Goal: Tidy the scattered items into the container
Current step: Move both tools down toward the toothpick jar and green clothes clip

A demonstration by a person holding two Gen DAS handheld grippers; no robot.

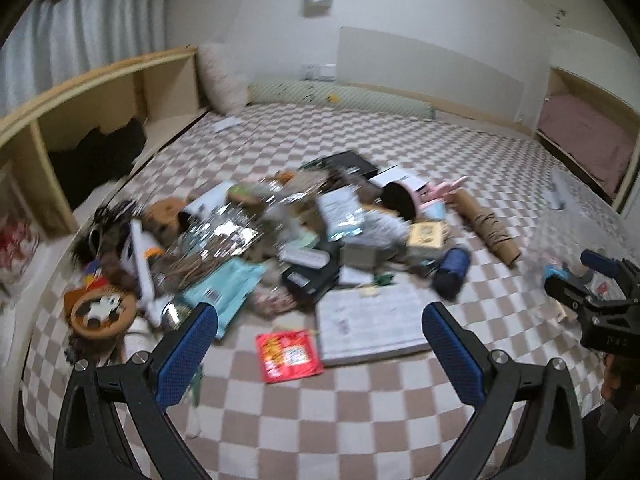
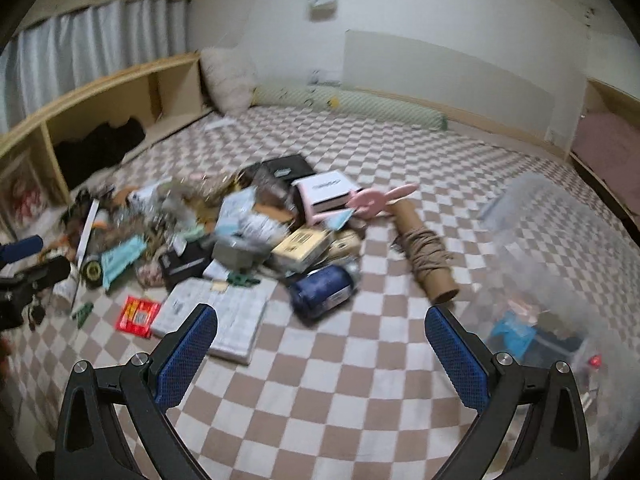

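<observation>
Both sets of blue-padded fingers are spread wide with nothing in them, left gripper (image 1: 320,344) and right gripper (image 2: 320,346). Messy pile of scattered items (image 1: 280,236) sits mid-frame on the checkered bed (image 2: 340,380). Only the right view catches the clear plastic container (image 2: 560,280), right edge.

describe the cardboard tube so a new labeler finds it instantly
On the checkered bedspread, find the big clutter pile and look to its right edge, toward the clear plastic container. The cardboard tube lies alone there: long, brown, with tan cord wound around its middle, unlike the boxes and packets beside it.
</observation>
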